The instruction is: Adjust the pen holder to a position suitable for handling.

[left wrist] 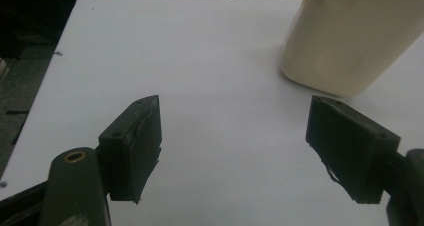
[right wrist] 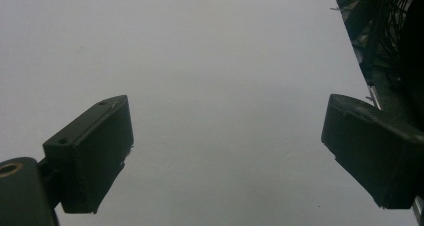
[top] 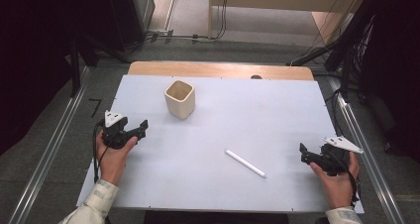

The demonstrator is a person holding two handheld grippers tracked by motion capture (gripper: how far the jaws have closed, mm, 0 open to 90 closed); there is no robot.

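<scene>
A cream square cup stands upright on the white table, toward the back left. A white stick lies flat near the front, right of the middle. My left gripper rests at the left side of the table, held by a hand, with its jaws wide apart and nothing between them. In the left gripper view the cup stands ahead and to the right of the left gripper. My right gripper sits at the right edge, open, and the right gripper looks over bare table.
A wooden strip runs along the table's far edge. Metal rails flank the table on the floor at both sides. Cables and dark stands crowd the back right.
</scene>
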